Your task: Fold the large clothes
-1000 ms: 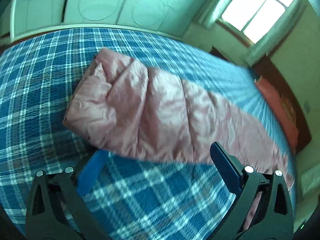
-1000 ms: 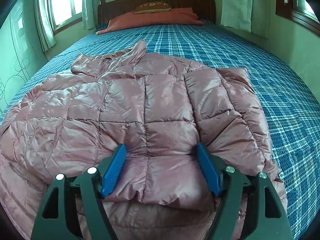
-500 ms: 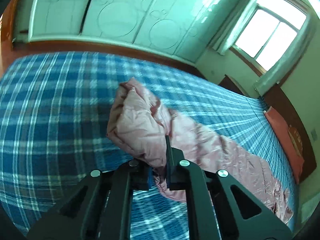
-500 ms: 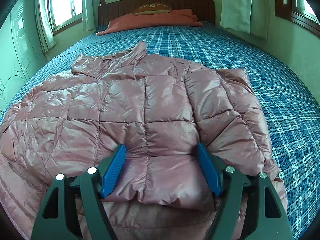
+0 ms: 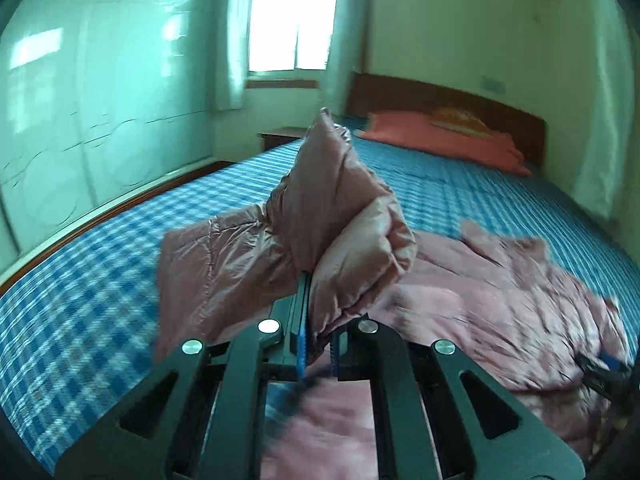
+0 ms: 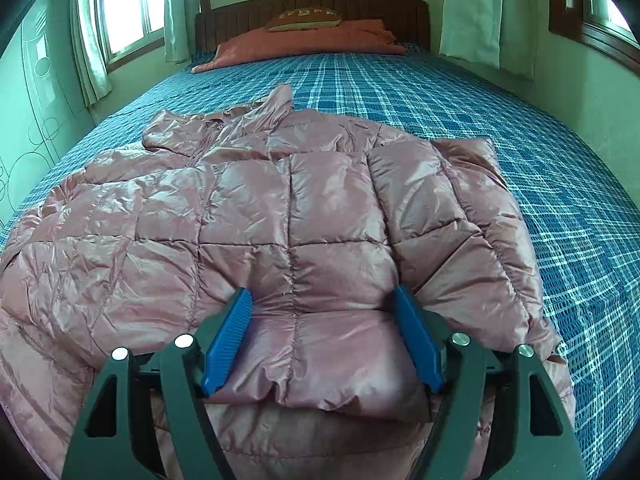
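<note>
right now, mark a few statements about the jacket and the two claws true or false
1. The left claw is shut on a sleeve of the pink jacket. True.
2. The right claw is clamped shut. False: its jaws stand wide open over the jacket's hem.
3. The held sleeve lies flat on the bed. False: it is lifted up off it.
4. An orange pillow lies by the headboard. True.
</note>
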Available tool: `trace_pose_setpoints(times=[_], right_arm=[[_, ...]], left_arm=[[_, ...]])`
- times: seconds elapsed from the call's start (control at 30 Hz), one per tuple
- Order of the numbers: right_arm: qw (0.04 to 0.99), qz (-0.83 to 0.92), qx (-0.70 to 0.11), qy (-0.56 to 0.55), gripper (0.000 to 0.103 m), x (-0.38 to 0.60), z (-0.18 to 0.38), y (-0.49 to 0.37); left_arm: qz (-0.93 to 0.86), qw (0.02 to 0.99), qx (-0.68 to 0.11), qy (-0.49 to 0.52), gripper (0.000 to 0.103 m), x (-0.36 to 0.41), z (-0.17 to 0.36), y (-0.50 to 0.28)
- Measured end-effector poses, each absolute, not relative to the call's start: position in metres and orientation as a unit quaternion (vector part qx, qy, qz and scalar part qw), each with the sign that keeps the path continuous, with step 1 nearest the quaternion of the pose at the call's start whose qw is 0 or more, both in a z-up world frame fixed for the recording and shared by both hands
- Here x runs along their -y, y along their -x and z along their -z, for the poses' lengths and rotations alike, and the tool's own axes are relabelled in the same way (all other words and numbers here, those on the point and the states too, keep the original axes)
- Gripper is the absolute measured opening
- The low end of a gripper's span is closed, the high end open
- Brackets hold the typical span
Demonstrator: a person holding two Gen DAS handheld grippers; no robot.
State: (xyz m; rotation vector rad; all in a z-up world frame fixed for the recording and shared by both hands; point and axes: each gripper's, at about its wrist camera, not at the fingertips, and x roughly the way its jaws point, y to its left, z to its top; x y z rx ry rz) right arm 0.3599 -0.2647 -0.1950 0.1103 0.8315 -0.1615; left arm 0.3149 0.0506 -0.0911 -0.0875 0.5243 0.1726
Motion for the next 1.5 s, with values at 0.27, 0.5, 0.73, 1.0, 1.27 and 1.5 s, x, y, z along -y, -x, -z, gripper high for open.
trace_pose_setpoints(times=[0.27,0.5,0.73,1.0,1.27,1.5], right_arm=[[0.91,0.077,-0.402,-0.057,0.072,0.266,0.194,-0.36],[0.91,0.076,-0.402,-0.062,0.072,0.269,0.192,-0.361],[0.91,0.082,-0.397,-0.083,0.072,0.27,0.176,-0.351],[0.919,0.019,-0.376,-0.114,0.072,0.219,0.136,-0.341],[0.899,-0.05,-0.415,-0.128,0.072,0.153,0.154,-0.379],[0.893,-0.073,-0.426,-0.129,0.014,0.141,0.162,-0.387]], left_arm=[[0.011,0.951,-0.307,-0.034,0.008,0.07,0.128,-0.338],[0.034,0.931,-0.351,-0.099,0.032,0.114,0.164,-0.341],[0.056,0.94,-0.325,-0.093,0.064,0.1,0.133,-0.313],[0.022,0.949,-0.312,-0.031,0.068,0.023,0.099,-0.291],[-0.088,0.939,-0.333,-0.003,0.068,-0.074,0.114,-0.319],[-0.103,0.933,-0.345,0.009,0.068,-0.099,0.119,-0.33]])
